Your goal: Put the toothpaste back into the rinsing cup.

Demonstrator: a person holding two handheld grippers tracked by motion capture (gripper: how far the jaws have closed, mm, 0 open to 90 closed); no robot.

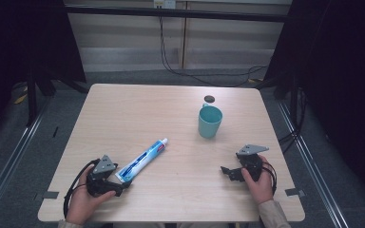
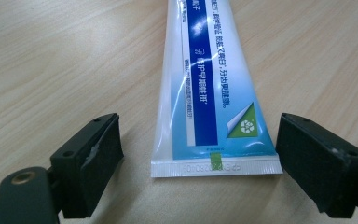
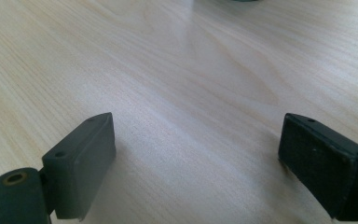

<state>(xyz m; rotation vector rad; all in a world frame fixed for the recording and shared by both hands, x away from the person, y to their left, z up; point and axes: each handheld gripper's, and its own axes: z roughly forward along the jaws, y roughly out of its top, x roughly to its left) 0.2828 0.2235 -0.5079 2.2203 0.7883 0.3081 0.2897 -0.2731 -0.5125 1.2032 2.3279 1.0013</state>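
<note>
Pale wood-grain table (image 1: 123, 114), holding two items and both of my tongs.

Item one: toothpaste tube (image 2: 209, 88), blue and white, lay flat near the front left, cap pointing toward the table's middle. Its crimped flat end sat between the jaws of my left gripper (image 2: 200, 158), which stood spread wide, gripping nothing; the right jaw was just beside the crimp's corner, the left jaw well apart from it.

Item two: teal mug (image 1: 210, 121), upright, right of centre.

My right gripper (image 3: 196, 154) rested low over bare wood, jaws likewise wide, nothing between them.

Handling note, my judgement: before closing, I needed to shift left to centre the tube, then clamp just above the stiff crimp, since the filled body would squash.
</note>
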